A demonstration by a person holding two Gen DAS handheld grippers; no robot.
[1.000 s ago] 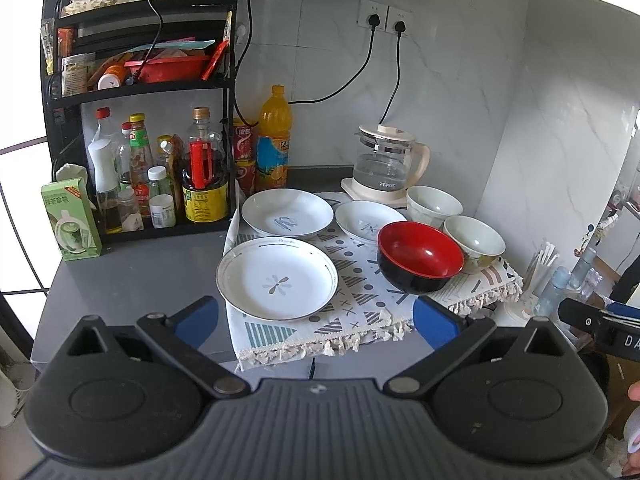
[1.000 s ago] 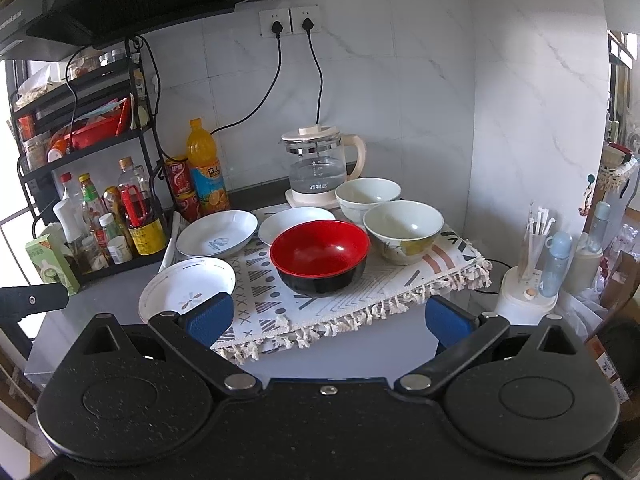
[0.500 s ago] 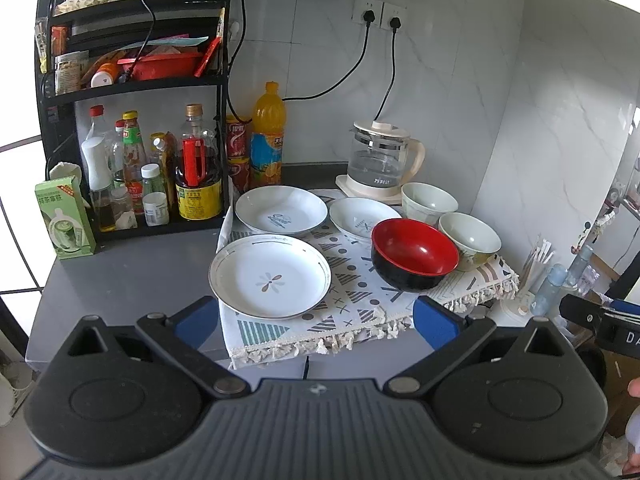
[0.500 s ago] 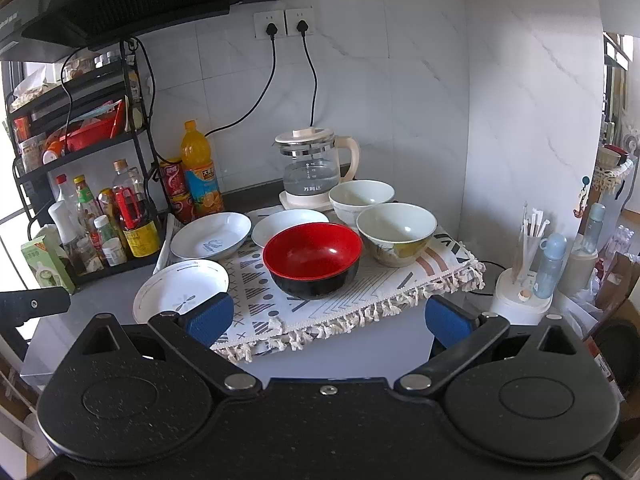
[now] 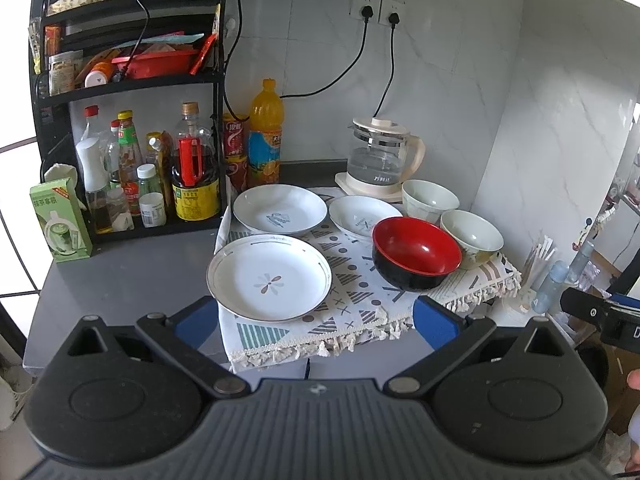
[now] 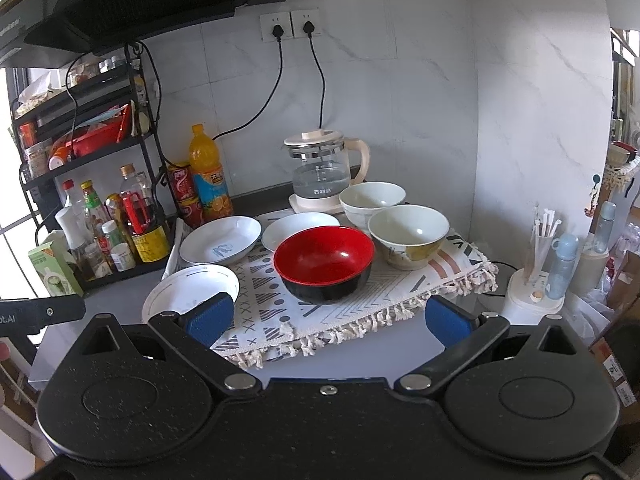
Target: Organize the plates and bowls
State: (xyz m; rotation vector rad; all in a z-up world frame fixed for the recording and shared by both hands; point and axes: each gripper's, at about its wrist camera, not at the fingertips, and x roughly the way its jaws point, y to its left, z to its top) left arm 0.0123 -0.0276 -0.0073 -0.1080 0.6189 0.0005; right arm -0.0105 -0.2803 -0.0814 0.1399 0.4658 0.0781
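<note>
Left wrist view: left gripper (image 5: 314,316) spread wide, empty, flower plate (image 5: 269,277) just ahead between jaws; I'd pinch its near rim.

Only a little can be read: Chinese characters ending in "达" on the glass kettle (image 6: 320,172), "ot.AI" in white on the black bar (image 6: 40,314) at the left edge of the right wrist view, and Chinese print, too small to make out, on the green carton (image 5: 60,220).
</note>
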